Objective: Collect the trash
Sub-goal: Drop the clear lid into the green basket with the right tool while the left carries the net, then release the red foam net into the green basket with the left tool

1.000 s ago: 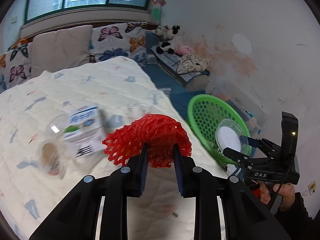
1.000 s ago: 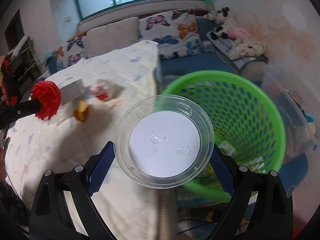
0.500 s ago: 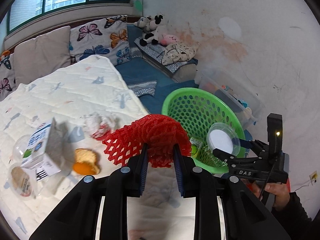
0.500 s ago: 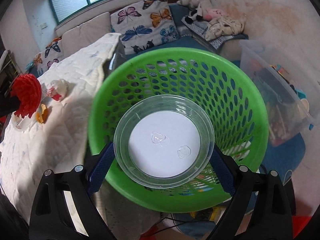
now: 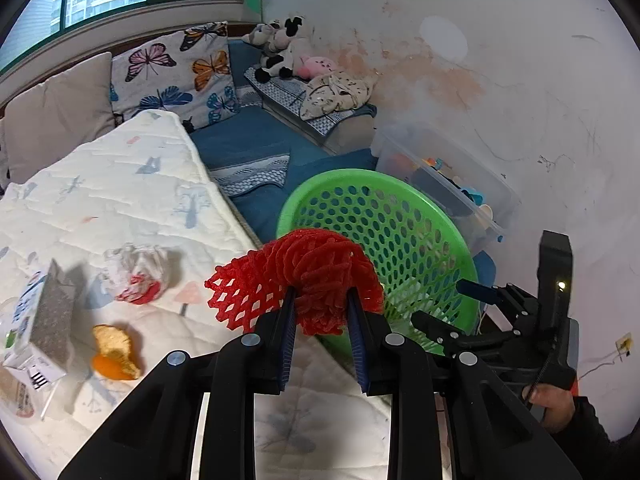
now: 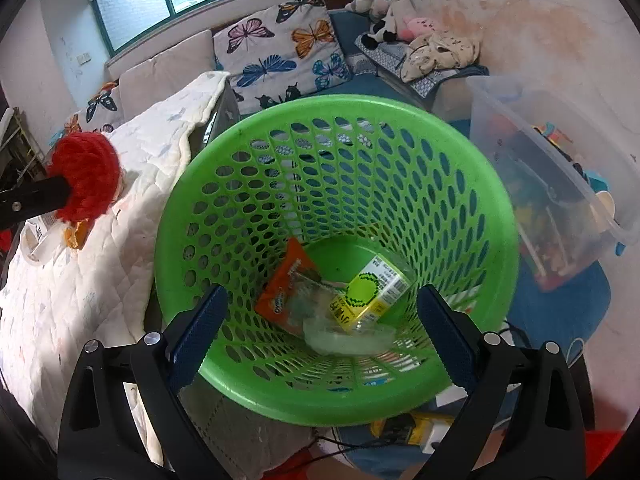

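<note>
- White quilted bedcover [image 5: 120, 184] fills the left of the left wrist view, and four bits of trash lie on it: one milk carton [image 5: 38, 322] at the far left, one clear cup [image 5: 16, 392] just below it, one orange peel [image 5: 112, 350] and one crumpled red-and-white wrapper [image 5: 136, 270].
- One red foam net [image 5: 304, 280] is clamped between the two blue-padded fingers of the left gripper [image 5: 322, 320], held above the edge of the bedcover and just beside the rim of the basket.
- One green perforated basket [image 5: 404, 216] stands on the floor right of the bed; the net is not inside it.
- One right gripper [image 5: 460, 300] shows at the right of that view, over the basket's near rim, held by one hand [image 5: 554, 404].
- From the right wrist view, the same net [image 6: 88, 178] sits at the far left over the bed.
- Right gripper [image 6: 322, 314] has its two fingers spread wide with nothing between them, pointing down into the basket [image 6: 460, 148].
- Three pieces lie at the basket's bottom: one orange packet [image 6: 286, 286], one yellow-and-green labelled package [image 6: 370, 294] and one clear plastic lid [image 6: 348, 338].
- One clear storage bin [image 6: 552, 184] of toys stands right of the basket.
</note>
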